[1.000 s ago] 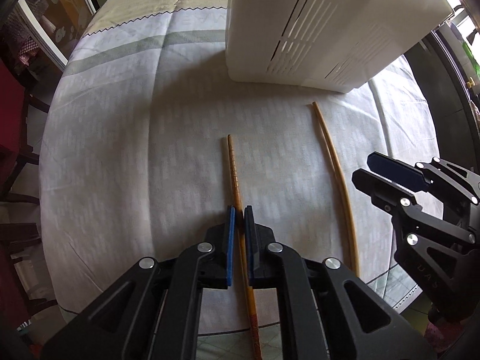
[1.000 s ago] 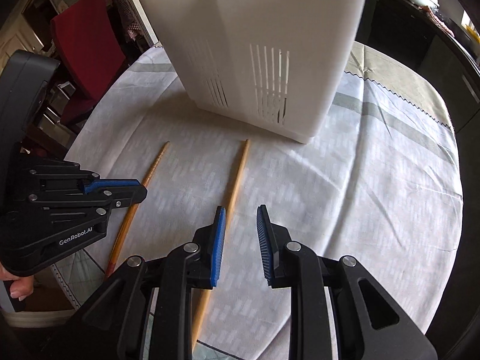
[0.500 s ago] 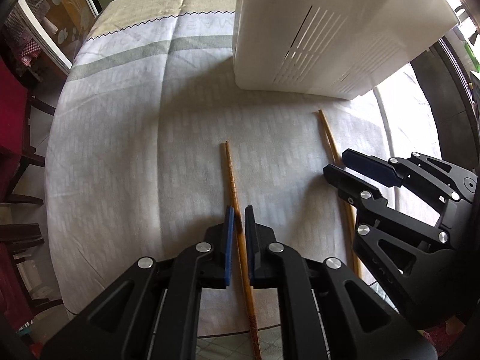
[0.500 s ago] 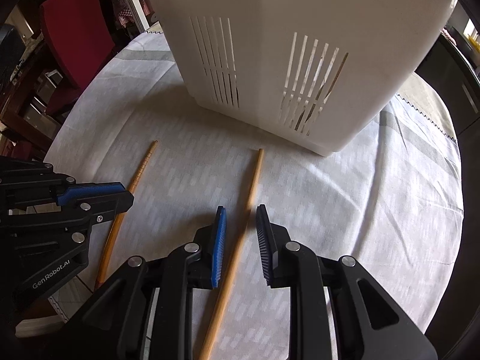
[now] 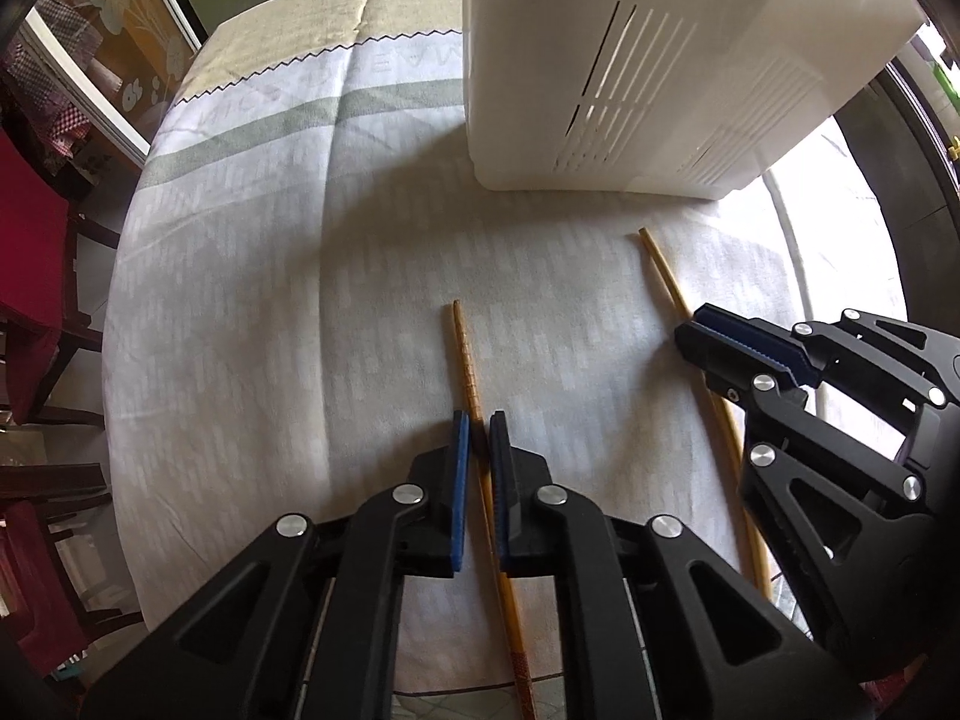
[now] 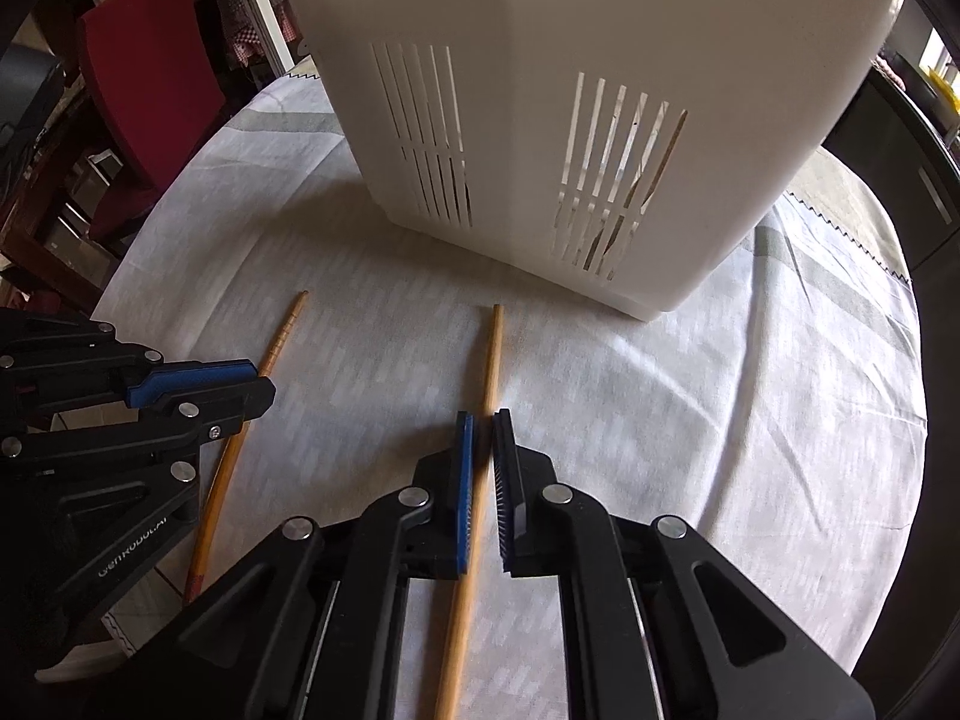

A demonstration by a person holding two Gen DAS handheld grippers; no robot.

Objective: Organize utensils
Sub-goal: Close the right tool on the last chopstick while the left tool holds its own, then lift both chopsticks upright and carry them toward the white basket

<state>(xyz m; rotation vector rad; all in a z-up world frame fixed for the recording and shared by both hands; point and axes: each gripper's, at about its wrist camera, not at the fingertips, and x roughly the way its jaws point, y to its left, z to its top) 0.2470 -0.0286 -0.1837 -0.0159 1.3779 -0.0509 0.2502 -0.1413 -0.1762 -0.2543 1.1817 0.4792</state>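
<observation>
Two wooden chopsticks lie on a round table with a white cloth (image 5: 252, 324). My left gripper (image 5: 478, 426) is shut on the ridged chopstick (image 5: 463, 348), which points toward a white slotted utensil basket (image 5: 648, 60). My right gripper (image 6: 483, 426) is shut on the smooth chopstick (image 6: 495, 348), which points at the basket (image 6: 540, 90). In the left wrist view the right gripper (image 5: 744, 348) covers the middle of the smooth chopstick (image 5: 663, 270). In the right wrist view the left gripper (image 6: 198, 381) sits over the ridged chopstick (image 6: 285, 330).
A thin stick shows through the basket's slots (image 6: 663, 162). Red chairs (image 6: 150, 60) stand beyond the table's left edge. The table's near edge (image 5: 456, 693) runs just under both grippers.
My right gripper moved over the smooth chopstick and closed on it. Both grippers came closer to the basket. The left gripper stayed shut on the ridged chopstick.
</observation>
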